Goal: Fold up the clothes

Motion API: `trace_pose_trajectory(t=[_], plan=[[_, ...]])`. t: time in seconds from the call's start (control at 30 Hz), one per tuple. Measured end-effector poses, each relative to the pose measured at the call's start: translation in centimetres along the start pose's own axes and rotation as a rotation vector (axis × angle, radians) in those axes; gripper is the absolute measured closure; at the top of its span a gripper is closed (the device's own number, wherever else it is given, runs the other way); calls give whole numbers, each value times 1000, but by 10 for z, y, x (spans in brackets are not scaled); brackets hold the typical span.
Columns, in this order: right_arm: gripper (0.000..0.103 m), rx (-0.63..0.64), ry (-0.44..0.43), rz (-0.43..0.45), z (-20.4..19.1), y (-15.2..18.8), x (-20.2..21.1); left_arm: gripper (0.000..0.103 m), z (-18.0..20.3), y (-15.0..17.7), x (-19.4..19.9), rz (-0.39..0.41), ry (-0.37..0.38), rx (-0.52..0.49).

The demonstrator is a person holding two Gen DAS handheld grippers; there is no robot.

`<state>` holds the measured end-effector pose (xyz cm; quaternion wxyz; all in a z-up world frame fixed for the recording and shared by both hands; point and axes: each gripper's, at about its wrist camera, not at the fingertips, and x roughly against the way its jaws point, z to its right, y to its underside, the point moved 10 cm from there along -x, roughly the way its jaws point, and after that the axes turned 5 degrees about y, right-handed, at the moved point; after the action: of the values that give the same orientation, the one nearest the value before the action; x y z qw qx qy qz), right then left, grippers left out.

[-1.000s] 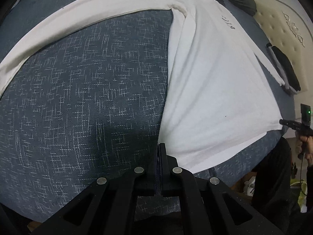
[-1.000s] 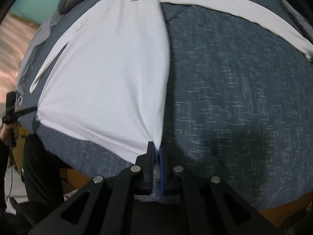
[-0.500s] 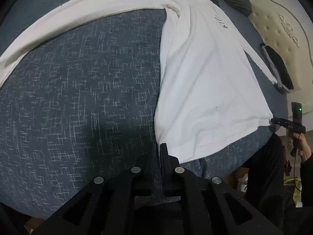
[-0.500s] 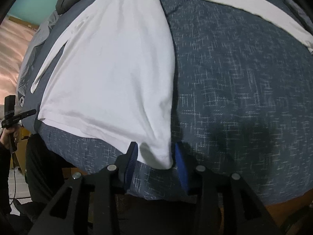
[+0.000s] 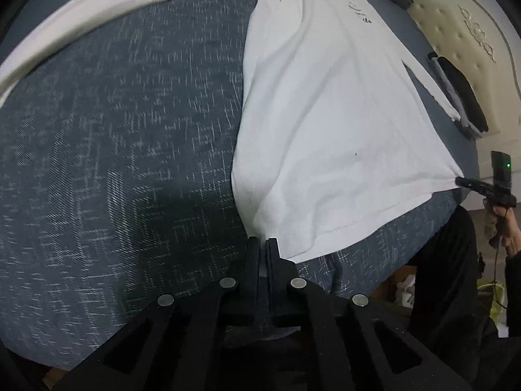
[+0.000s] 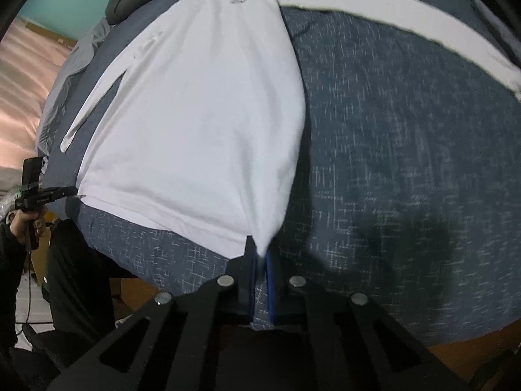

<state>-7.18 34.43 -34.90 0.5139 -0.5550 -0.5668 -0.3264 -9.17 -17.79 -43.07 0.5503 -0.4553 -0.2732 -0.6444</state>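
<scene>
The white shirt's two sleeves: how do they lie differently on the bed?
One long sleeve stretches straight out sideways across the blue bedspread, far from the body of the shirt. The other sleeve runs down close along the shirt's side, ending near a dark folded garment. Both lie flat and unfolded.

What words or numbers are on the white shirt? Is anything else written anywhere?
Small dark print on the chest of the white long-sleeved shirt: too small and blurred to read in either wrist view.
Blue-grey patterned bedspread: no text, only a woven fleck pattern.
Cream tufted headboard: no text, only a carved ornament.
Nothing else carries writing.
</scene>
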Motion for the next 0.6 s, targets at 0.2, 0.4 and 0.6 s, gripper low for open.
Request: trace_pose_trajectory(t=[0.2,0.4,0.6], plan=[[99,-20,-12,46,9,-5,24,100,5,13,30,16,-26,-56],[99,-32,31,13,17,16,10,100,21,28,30,10,-7,-69],[99,-56,52,-8,31,34,-8,100,19,39,8,-28,-20,-56]])
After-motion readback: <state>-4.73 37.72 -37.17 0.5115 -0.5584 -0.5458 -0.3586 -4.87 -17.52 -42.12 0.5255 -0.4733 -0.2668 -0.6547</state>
